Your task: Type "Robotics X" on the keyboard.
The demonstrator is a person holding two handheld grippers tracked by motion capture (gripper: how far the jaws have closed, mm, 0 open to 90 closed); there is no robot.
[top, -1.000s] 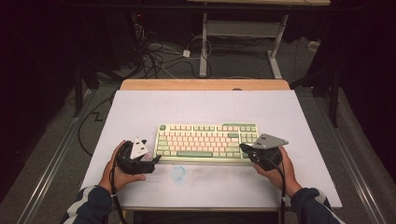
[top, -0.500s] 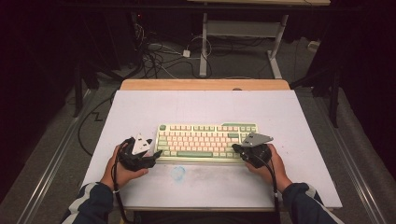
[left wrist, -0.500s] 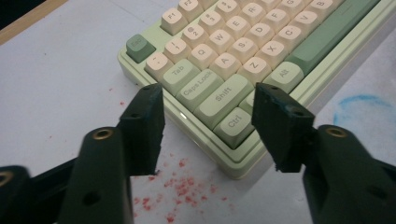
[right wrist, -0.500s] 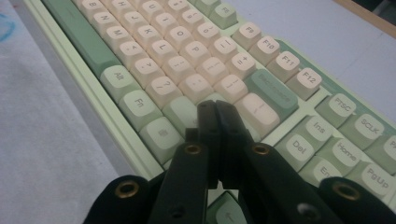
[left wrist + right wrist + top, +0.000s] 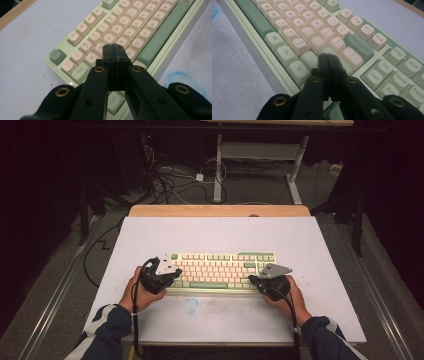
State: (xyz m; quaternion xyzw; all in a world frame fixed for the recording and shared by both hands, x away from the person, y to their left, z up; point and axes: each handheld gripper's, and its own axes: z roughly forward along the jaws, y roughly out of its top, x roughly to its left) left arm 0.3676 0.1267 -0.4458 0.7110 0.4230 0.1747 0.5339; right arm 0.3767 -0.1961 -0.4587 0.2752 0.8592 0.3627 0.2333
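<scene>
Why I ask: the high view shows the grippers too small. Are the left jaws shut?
Observer: Yes. The left gripper has just been closing; its jaws now meet, with nothing between them.
Operator: Over which keys?
Observer: Over the letter keys at the left end of the keyboard, not far from Tab. I cannot tell whether it touches them.
Operator: And the right one?
Observer: The right gripper is shut and empty too, with its tips just short of Backspace.
</scene>
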